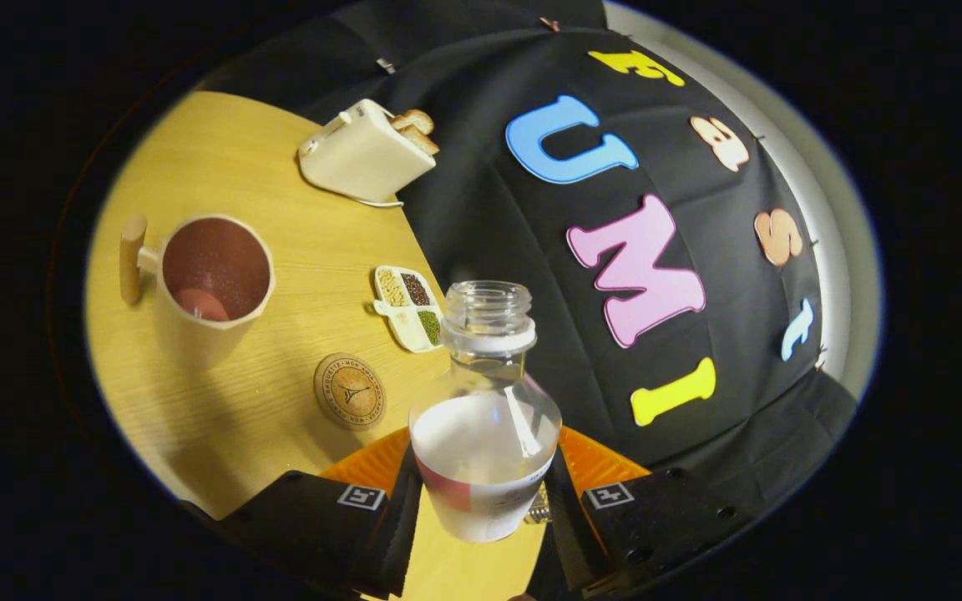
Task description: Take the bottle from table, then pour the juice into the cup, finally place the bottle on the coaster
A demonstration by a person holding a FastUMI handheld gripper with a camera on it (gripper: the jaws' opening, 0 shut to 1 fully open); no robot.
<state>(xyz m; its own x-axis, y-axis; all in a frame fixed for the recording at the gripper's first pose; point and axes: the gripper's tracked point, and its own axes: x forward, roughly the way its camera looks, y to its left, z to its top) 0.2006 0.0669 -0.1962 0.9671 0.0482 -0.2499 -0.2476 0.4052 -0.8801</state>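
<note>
A clear bottle (485, 417) with an open mouth and a white collar stands between my two fingers, with a label low on its body. My gripper (481, 501) is shut on the bottle, pressing its lower body from both sides. The view is tilted, and the bottle is held above the wooden table (230, 150). Beyond the fingers to the left stands a cream cup (214, 280) with a wooden handle and a dark reddish inside. A round wooden coaster (350, 391) lies flat between the cup and the bottle, nearer the fingers.
A cream toaster (364, 154) with bread slices in it sits at the table's far edge. A small divided dish (408, 307) of beans and grains lies just beyond the bottle's neck. The black cloth wall rises behind the table.
</note>
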